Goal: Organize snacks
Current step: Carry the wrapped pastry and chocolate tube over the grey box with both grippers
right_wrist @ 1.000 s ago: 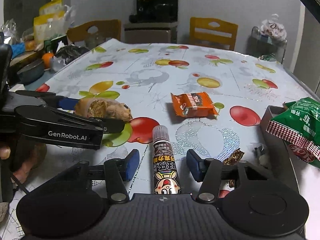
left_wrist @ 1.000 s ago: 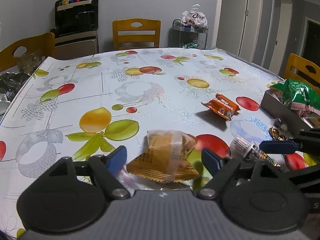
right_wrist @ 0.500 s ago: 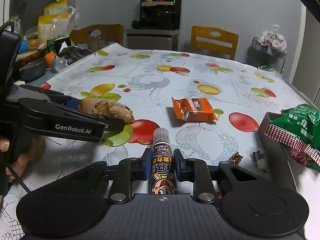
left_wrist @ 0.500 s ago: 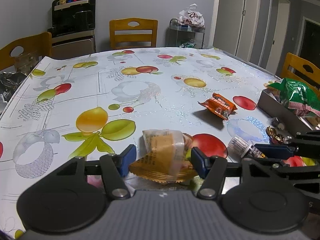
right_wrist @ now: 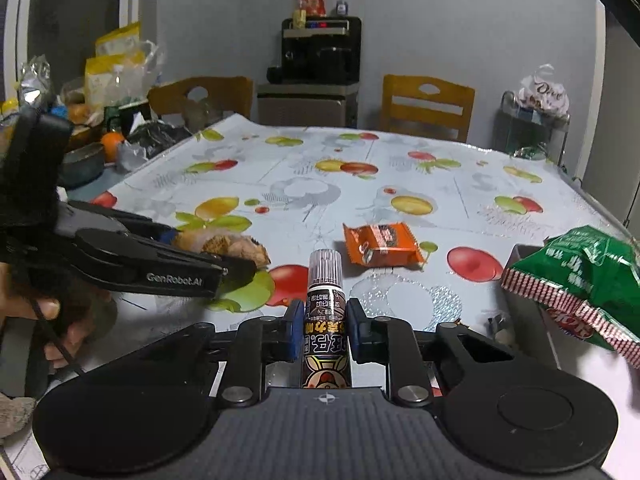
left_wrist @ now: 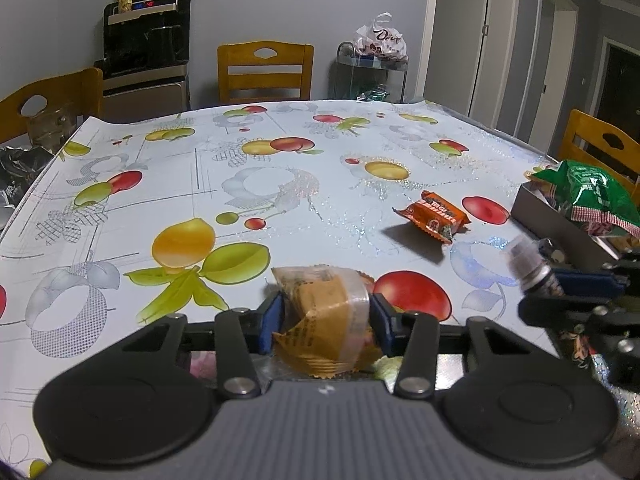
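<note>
A tan pastry in a clear wrapper (left_wrist: pixel 320 300) lies on the fruit-print tablecloth (left_wrist: pixel 280 184), at the near edge. My left gripper (left_wrist: pixel 326 320) has its jaws closing around it, and both blue pads touch its sides. My right gripper (right_wrist: pixel 326 328) is shut on a brown snack tube with a clear cap (right_wrist: pixel 325 276), held just off the cloth. In the left wrist view the tube (left_wrist: pixel 528 260) and right gripper (left_wrist: pixel 552 292) show at the right. An orange snack packet (right_wrist: pixel 380 244) lies loose further out.
A grey box (left_wrist: pixel 552 220) at the right table edge holds a green snack bag (left_wrist: pixel 592 196). Small wrapped candies (right_wrist: pixel 498 324) lie beside it. Wooden chairs (left_wrist: pixel 264 72) ring the table. Bowls, bags and an orange (right_wrist: pixel 110 144) crowd the left side. A hand (right_wrist: pixel 44 312) holds the left gripper.
The left jaws have drawn in from wide apart until they touch the pastry. The right jaws shut on the tube, and the tube has risen slightly off the cloth.
</note>
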The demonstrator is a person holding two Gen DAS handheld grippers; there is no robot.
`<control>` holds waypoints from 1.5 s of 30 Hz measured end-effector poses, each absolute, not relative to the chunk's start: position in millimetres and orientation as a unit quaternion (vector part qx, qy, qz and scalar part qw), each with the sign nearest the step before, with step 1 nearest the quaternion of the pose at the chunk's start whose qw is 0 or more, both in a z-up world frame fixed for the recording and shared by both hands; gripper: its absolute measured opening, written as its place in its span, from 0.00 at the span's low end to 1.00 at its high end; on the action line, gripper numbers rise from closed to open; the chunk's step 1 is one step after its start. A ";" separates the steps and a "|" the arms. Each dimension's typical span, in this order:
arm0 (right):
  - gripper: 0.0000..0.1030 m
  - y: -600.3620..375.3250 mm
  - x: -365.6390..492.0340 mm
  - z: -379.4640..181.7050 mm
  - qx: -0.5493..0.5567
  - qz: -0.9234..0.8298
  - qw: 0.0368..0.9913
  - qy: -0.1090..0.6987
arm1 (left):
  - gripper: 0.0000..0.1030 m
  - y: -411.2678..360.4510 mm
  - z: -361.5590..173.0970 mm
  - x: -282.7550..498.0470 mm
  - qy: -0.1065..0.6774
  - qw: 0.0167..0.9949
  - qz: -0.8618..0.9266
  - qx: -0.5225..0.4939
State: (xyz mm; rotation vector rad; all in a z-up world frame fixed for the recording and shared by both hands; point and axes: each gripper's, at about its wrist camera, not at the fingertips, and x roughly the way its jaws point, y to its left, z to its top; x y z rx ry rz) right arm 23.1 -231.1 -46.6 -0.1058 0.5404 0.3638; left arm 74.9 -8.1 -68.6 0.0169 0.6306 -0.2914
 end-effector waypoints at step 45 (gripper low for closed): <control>0.23 -377.7 -41.4 41.0 -0.010 0.097 0.985 0.141 | 0.42 -146.5 42.0 -17.7 0.194 0.934 -0.285 0.093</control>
